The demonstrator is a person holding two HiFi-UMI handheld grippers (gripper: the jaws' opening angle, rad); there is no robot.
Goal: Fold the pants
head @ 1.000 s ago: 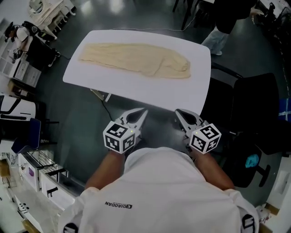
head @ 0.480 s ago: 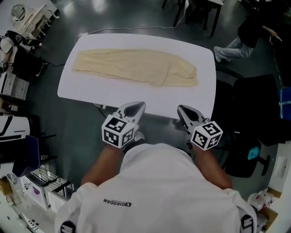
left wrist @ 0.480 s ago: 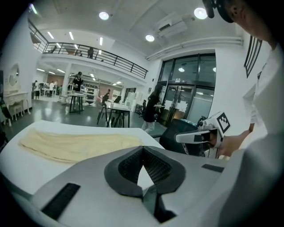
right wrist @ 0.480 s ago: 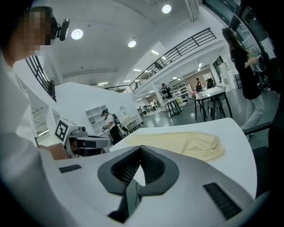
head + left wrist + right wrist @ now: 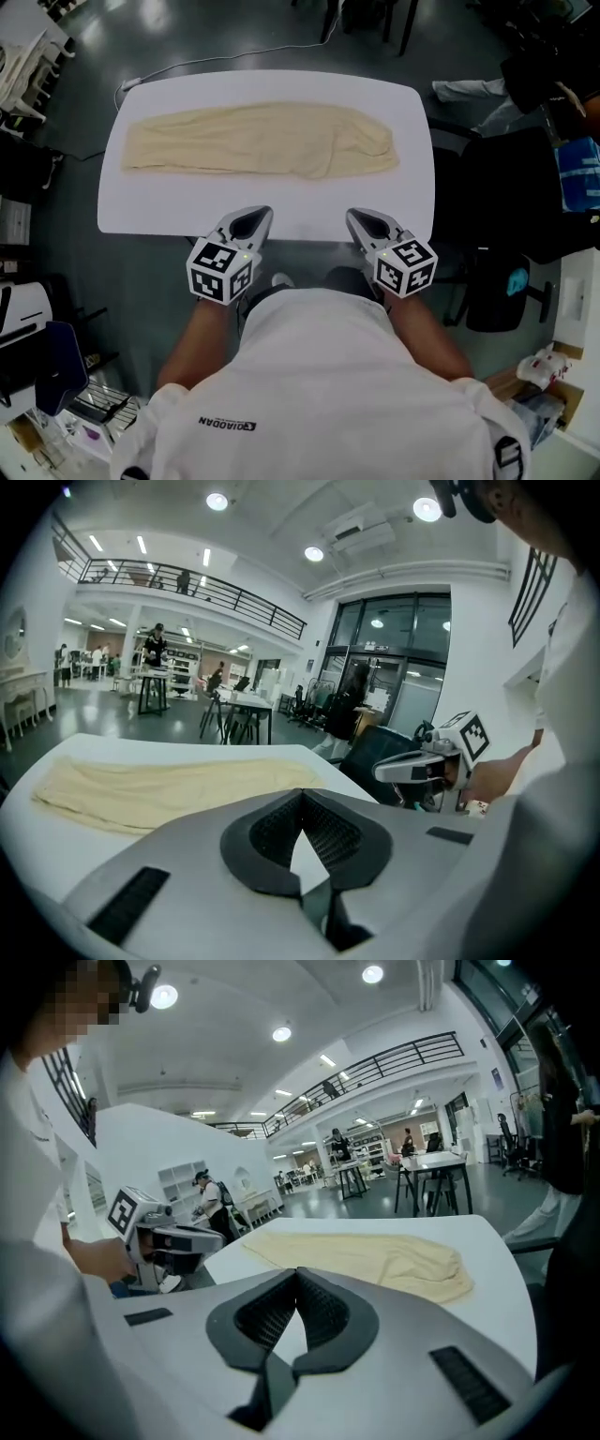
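Cream pants (image 5: 258,139) lie flat along the white table (image 5: 141,211), folded lengthwise, waist at the right and leg ends at the left. They also show in the left gripper view as the pants (image 5: 159,789) and in the right gripper view as the pants (image 5: 375,1255). My left gripper (image 5: 262,212) hovers at the table's near edge, jaws shut and empty. My right gripper (image 5: 353,215) is beside it at the same edge, also shut with nothing between its tips. Both grippers are short of the cloth and apart from it.
A black office chair (image 5: 516,206) stands to the right of the table. A cable (image 5: 234,58) runs along the floor behind the table. A person's leg (image 5: 469,89) shows at the far right. Desks and shelves (image 5: 19,56) line the left side.
Both grippers have come up to the table, from over the floor to its near edge. The table and pants now sit squarer and closer in the head view. Jaws have stayed shut.
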